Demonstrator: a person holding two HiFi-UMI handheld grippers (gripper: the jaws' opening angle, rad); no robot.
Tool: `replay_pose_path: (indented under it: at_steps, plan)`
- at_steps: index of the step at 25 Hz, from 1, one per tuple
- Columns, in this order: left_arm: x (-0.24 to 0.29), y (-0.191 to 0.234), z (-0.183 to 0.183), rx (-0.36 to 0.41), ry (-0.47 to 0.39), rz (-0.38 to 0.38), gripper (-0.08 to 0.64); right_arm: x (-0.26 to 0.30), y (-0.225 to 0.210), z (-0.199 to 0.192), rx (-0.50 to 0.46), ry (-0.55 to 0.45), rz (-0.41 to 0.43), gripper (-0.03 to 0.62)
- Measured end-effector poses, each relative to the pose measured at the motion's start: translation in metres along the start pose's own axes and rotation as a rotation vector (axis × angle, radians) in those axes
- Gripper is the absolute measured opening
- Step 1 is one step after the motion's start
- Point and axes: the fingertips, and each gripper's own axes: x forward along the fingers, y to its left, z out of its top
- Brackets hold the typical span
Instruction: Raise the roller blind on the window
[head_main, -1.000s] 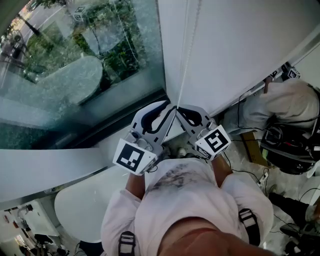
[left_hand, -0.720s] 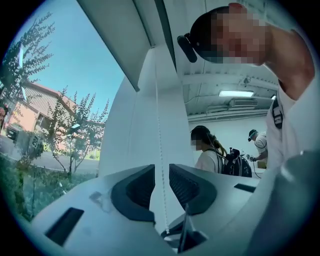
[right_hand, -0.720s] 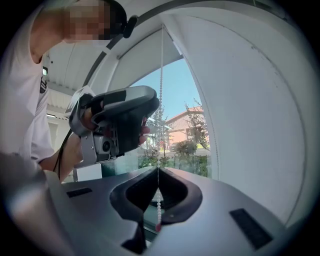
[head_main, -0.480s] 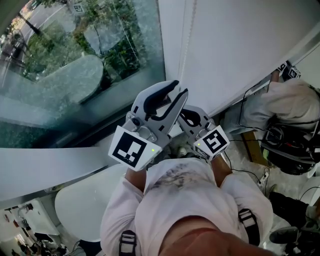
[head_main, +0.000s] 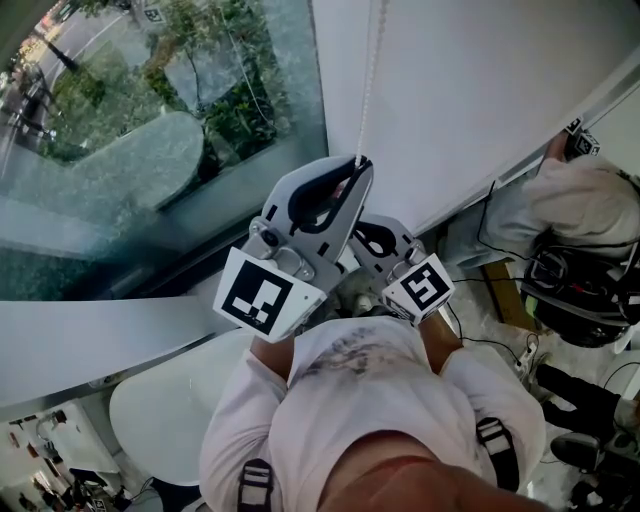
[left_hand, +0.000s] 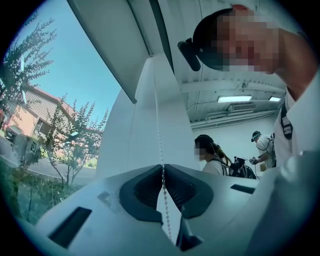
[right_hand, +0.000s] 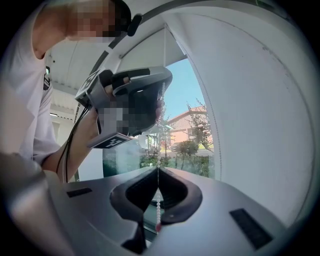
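The window (head_main: 150, 130) is looked down on steeply from the head. The bead chain (head_main: 367, 90) is viewed closely, upward, along the jaws in both gripper views, and is shared by all views.

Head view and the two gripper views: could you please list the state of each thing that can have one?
White bead chain: hanging straight, pinched at two places.
Left gripper: fingers shut on the chain, the higher of the two grips.
Right gripper: fingers shut on the chain, below the other grip.
Clear window glass: uncovered where it shows, trees visible through it.
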Motion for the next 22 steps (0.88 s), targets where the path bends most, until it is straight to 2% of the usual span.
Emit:
replay_pose_path:
  at_steps: [5, 10, 22]
  plan:
    - [-0.004, 0.002, -0.001, 0.043, 0.005, 0.056, 0.015, 0.001, 0.000, 0.000, -0.002, -0.002, 0.001, 0.061]
    - [-0.012, 0.008, -0.005, 0.025, -0.005, 0.069, 0.015, 0.007, 0.005, -0.004, -0.008, 0.011, 0.006, 0.061]
    - [-0.022, 0.014, -0.043, -0.028, 0.051, 0.096, 0.014, 0.013, 0.004, -0.045, 0.018, 0.092, 0.004, 0.061]
